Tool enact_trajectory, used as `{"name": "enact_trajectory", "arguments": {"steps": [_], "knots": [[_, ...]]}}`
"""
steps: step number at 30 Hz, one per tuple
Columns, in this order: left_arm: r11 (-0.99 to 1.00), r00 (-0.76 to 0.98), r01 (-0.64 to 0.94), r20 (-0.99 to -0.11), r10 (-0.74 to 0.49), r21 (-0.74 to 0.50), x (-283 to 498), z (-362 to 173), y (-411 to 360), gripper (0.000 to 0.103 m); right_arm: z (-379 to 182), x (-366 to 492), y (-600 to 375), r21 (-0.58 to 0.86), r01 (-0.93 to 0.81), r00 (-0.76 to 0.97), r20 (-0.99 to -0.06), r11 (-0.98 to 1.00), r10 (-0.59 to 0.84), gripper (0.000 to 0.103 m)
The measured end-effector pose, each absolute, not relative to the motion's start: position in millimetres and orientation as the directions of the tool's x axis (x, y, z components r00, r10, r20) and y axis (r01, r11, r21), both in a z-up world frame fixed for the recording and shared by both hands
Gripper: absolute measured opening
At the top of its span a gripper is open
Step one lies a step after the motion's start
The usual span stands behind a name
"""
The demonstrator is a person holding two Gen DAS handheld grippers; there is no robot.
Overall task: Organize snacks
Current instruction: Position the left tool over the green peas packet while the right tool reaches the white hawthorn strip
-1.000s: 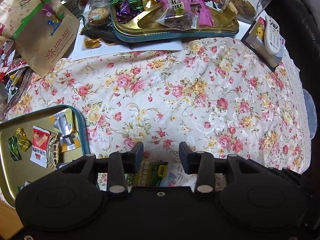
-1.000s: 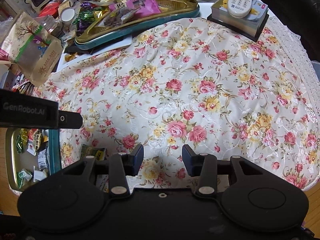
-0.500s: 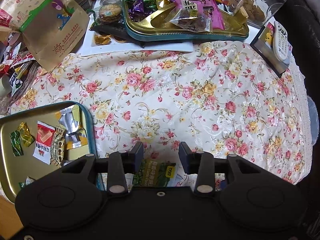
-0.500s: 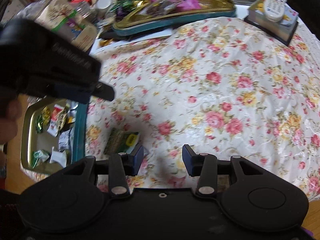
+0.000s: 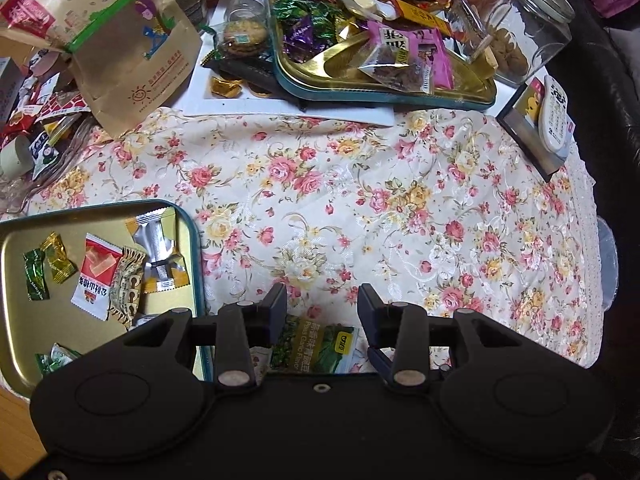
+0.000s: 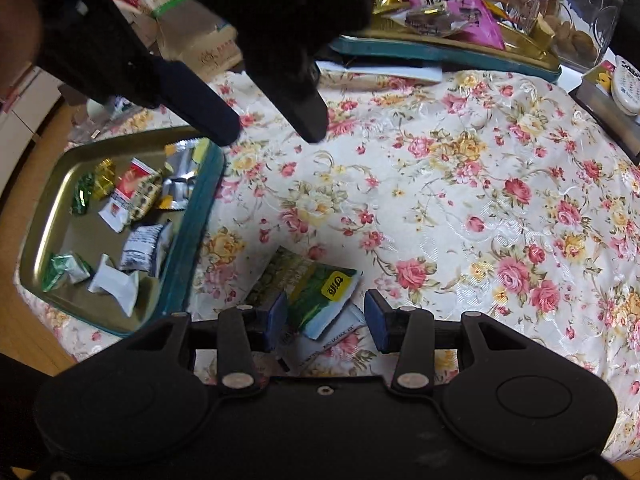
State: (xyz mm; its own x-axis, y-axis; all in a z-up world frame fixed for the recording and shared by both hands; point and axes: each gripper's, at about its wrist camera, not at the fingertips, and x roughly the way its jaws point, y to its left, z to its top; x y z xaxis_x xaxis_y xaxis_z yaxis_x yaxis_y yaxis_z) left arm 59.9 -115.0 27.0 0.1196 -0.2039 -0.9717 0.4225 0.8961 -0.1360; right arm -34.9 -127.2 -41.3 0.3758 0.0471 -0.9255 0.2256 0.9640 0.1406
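A bench covered by a floral cloth [image 5: 360,200] fills both wrist views. A green snack packet [image 6: 316,288] with a yellow label lies flat on the cloth, just beside the right rim of a gold tin tray [image 6: 40,240] that holds several wrapped candies [image 5: 96,276].

In the right wrist view the right gripper [image 6: 326,316] now sits directly over the packet, its fingers [image 6: 276,320] standing apart on either side and gripping nothing; a second ago the packet lay off to the lower left of this view, away from the fingers. The left gripper [image 6: 276,128] now fills the top of this view as a large dark shape pointing down at the cloth, where earlier only a narrow piece of it showed at the left edge.

In the left wrist view the left gripper's [image 5: 322,306] fingers are spread apart and empty, with the packet [image 5: 312,344] showing below them. More of the packet and tray is visible here than a second ago. A second, fuller tin [image 5: 380,92] of snacks sits at the far side.
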Motion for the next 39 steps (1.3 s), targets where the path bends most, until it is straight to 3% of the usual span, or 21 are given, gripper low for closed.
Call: {"name": "enact_trajectory", "arguments": {"steps": [15, 20, 25, 33, 39], "knots": [[0.893, 0.109, 0.411, -0.963, -0.245, -0.181, 60, 33, -109, 0.048, -70, -8, -149, 0.050, 0.346, 0.322, -0.944, 0.937, -0.068, 0.046], [0.894, 0.108, 0.407, -0.962, -0.249, -0.186, 62, 34, -107, 0.048, -74, -10, -182, -0.026, 0.443, 0.285, -0.944, 0.896, -0.169, 0.047], [0.906, 0.128, 0.388, -0.963, -0.238, -0.172, 68, 35, -95, 0.048, -54, -22, -206, 0.083, 0.501, 0.334, -0.937, 0.861, -0.104, 0.047], [0.922, 0.125, 0.367, -0.975, -0.183, -0.126, 74, 22, -84, 0.048, -35, -39, -170, 0.236, 0.345, 0.417, -0.906, 0.908, 0.077, 0.047], [0.907, 0.114, 0.403, -0.976, -0.183, -0.123, 68, 20, -95, 0.048, -41, -45, -117, 0.146, 0.125, 0.419, -0.904, 0.981, 0.081, 0.047]]}}
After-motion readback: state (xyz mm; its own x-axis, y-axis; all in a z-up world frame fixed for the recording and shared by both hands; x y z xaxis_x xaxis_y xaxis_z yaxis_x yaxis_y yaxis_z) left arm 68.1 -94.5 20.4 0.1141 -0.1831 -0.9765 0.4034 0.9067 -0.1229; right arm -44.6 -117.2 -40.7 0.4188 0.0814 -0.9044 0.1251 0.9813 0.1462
